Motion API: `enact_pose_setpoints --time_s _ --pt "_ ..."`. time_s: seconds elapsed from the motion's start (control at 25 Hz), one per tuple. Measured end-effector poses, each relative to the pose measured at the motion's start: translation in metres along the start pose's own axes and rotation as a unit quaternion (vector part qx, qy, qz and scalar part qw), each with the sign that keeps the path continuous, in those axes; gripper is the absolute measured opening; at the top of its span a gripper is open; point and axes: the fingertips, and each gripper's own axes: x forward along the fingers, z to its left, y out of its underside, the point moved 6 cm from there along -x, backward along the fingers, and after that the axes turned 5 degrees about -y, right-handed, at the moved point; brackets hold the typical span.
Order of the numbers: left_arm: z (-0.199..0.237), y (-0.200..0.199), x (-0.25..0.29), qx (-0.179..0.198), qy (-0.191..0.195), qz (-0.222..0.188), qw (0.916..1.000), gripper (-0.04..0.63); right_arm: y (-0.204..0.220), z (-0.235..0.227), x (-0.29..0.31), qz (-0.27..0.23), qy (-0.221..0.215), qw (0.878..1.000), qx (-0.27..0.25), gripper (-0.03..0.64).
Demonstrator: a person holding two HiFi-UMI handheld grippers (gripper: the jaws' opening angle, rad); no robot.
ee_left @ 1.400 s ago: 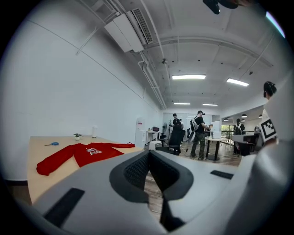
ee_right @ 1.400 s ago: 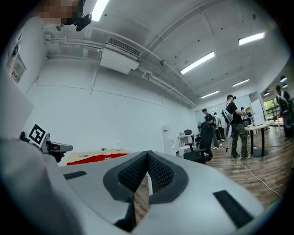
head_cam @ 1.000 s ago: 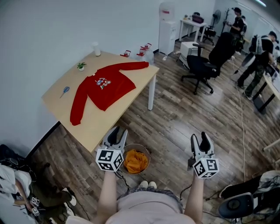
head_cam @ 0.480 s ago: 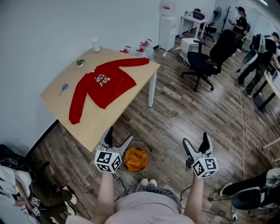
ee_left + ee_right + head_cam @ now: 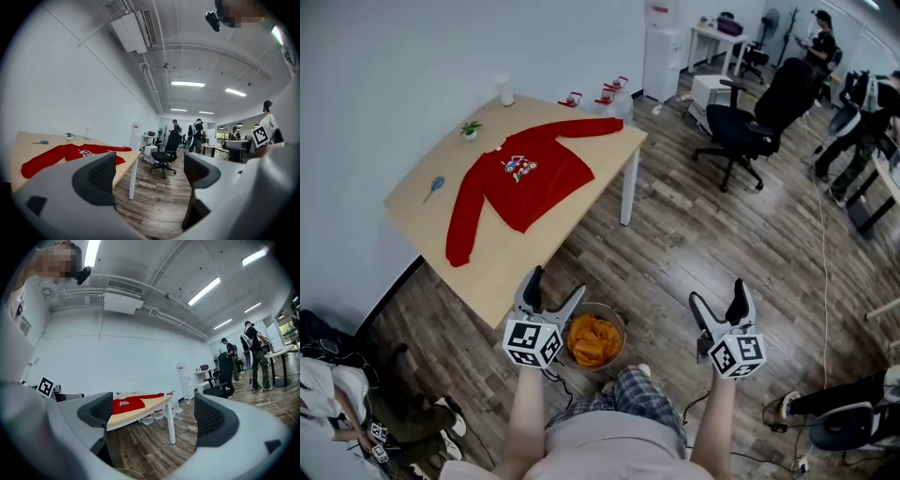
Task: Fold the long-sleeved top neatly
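A red long-sleeved top [image 5: 517, 176] with a small print on the chest lies flat on the pale wooden table [image 5: 502, 258], both sleeves spread out. The left gripper view shows the top [image 5: 70, 153] at the left, the right gripper view shows the top [image 5: 129, 404] far off. My left gripper [image 5: 551, 286] hangs off the table's near corner, open and empty. My right gripper [image 5: 719, 300] is out over the floor to the right, open and empty too. Both sets of jaws have just been opening, with nothing between them.
A bowl-like basket [image 5: 594, 338] with orange cloth stands on the floor between my hands. On the table are a small plant [image 5: 469, 129], a white cup [image 5: 504, 91] and a blue item [image 5: 435, 186]. Black office chairs [image 5: 748, 122] and people stand at the far right.
Both grippers' jaws have spread from nearly shut to wide open. Both hands sank slightly. A leg in checked trousers has come forward beneath me.
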Motion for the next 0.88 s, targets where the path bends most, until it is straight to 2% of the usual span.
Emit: enact_pose_setpoints --time_s 0.32,0.52,0.76,0.88 --pt "0.002 0.005 0.027 0.001 -0.006 0.009 0.9999 0.434 0.002 -0.021 0.026 0.007 -0.004 1.0 0.006 0.525" --pt "0.006 0.006 0.061 0.001 -0.022 0.011 0.9997 0.434 0.006 -0.05 0.062 0.012 -0.017 1.0 0.01 0.524" --pt "0.027 0.008 0.128 -0.003 -0.071 0.004 0.9974 0.434 0.004 -0.099 0.161 0.018 -0.069 0.997 0.009 0.523" --pt "0.047 0.008 0.164 -0.016 -0.125 0.0 0.9921 0.434 -0.004 -0.122 0.241 0.03 -0.123 0.992 -0.005 0.522"
